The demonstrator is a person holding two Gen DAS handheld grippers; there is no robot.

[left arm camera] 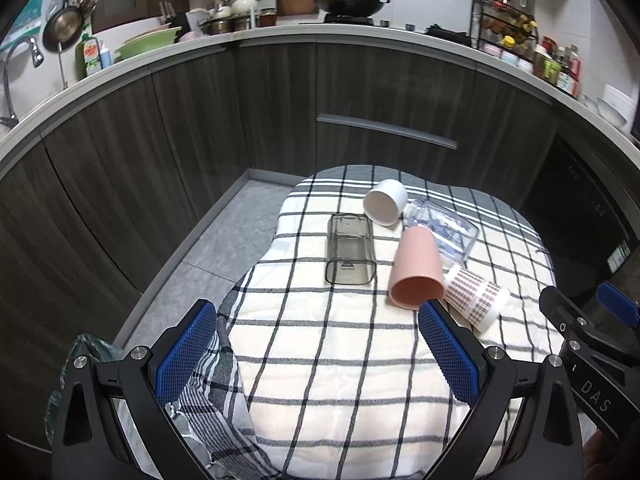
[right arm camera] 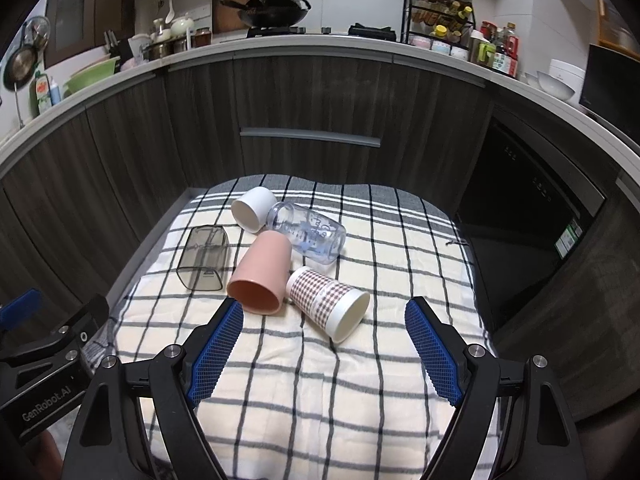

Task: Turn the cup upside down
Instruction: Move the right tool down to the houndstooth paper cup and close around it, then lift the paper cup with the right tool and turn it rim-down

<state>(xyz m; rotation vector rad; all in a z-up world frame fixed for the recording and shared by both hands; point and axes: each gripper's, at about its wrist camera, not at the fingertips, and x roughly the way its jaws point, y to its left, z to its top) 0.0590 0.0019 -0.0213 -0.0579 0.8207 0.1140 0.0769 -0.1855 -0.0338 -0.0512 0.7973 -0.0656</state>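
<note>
Several cups lie on their sides on a checked cloth [right arm camera: 320,392]. A pink cup [right arm camera: 260,274] [left arm camera: 416,270] lies mouth toward me. A checked paper cup [right arm camera: 326,300] [left arm camera: 476,296] lies to its right. A white cup [right arm camera: 252,208] [left arm camera: 386,202], a clear bottle [right arm camera: 308,238] [left arm camera: 444,228] and a smoky square cup [right arm camera: 204,258] [left arm camera: 350,254] lie behind and to the left. My right gripper [right arm camera: 324,324] is open and empty, just short of the paper cup. My left gripper [left arm camera: 316,320] is open and empty, near the front left of the cloth.
Dark wooden cabinets [right arm camera: 312,92] stand behind the table under a worktop crowded with cookware. A black appliance [right arm camera: 532,204] is at the right. The cloth's left edge hangs in folds [left arm camera: 216,392] above a grey floor [left arm camera: 224,240]. The other gripper shows at each view's edge.
</note>
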